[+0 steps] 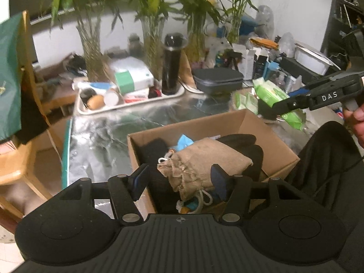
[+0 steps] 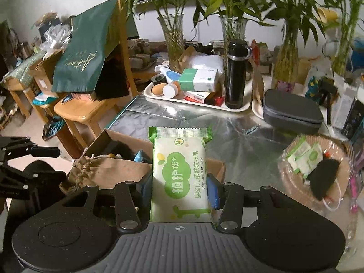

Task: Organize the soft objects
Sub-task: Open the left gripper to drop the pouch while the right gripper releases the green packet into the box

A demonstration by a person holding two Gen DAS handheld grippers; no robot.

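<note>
Item: wrapped laundry soap bar (image 2: 180, 175), slick film, firm core; clamped mid-length by right gripper (image 2: 180, 192). Left gripper (image 1: 179, 179) released above burlap pouch (image 1: 202, 162) in cardboard box (image 1: 227, 122).

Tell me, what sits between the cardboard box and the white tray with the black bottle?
Only bare silvery table cover, seen in both wrist views, between cardboard box and white tray.

Cluttered home room: bamboo vases (image 2: 174, 43), toiletry tray (image 2: 198, 101) along table's far edge, wooden chair (image 2: 91, 111) beside.
</note>
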